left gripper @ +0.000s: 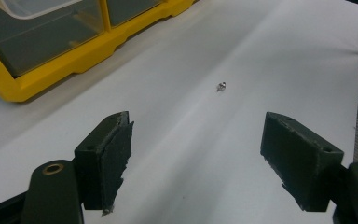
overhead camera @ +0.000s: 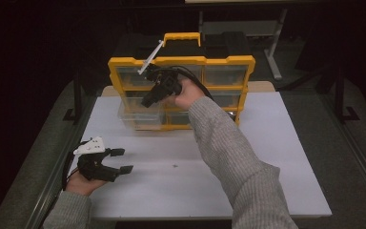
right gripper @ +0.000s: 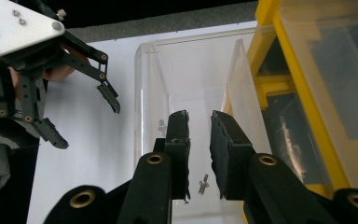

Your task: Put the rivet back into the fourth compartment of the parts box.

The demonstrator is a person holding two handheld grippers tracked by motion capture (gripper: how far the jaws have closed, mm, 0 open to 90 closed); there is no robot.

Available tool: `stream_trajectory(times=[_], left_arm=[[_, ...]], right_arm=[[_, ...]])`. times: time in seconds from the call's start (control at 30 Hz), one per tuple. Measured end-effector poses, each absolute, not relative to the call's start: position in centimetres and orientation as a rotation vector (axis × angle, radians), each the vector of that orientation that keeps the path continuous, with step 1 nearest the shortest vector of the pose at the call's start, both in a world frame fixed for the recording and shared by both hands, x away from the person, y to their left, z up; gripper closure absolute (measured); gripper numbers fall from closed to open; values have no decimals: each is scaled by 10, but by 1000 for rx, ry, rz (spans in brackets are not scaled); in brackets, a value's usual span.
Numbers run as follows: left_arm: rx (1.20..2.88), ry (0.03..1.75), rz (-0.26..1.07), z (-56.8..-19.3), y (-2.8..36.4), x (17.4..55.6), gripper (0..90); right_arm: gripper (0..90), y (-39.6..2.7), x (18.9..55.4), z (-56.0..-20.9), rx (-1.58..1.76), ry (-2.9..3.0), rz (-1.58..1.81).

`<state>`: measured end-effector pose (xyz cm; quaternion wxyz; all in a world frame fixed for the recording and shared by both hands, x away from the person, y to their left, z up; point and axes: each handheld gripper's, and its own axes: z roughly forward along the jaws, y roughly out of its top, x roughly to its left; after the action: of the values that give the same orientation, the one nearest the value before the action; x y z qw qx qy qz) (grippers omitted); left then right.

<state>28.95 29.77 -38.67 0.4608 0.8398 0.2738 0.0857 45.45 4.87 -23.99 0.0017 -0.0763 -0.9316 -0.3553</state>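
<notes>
Hovering over the pulled-out clear drawer (right gripper: 191,88) of the yellow organiser (overhead camera: 181,90), the right gripper (right gripper: 199,140) points down into the drawer's open top, its jaws a narrow gap apart with nothing between the pads. A small screw (right gripper: 204,184) lies on the drawer floor below that gap, and a second small metal piece (right gripper: 162,126) lies by the drawer's side wall. The drawer projects from the organiser's lower left front, at the near side of the organiser.

The left gripper (overhead camera: 119,161) sits low at the near left of the white surface (overhead camera: 276,181), well apart from the organiser, jaws spread wide and holding nothing. A single loose screw (left gripper: 221,86) lies on the surface beyond its fingertips, between that gripper and the organiser, touching neither.
</notes>
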Motion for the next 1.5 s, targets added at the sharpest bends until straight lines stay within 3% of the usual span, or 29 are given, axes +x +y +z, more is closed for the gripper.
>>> stream_trajectory(times=[0.63,1.5], left_arm=[[2076,666,222,-386,298,290,240],[2076,667,222,-387,296,290,239]], right_arm=[[703,8,445,-223,-302,-2920,-1178],[632,-38,432,-245,-384,-2918,-1212]])
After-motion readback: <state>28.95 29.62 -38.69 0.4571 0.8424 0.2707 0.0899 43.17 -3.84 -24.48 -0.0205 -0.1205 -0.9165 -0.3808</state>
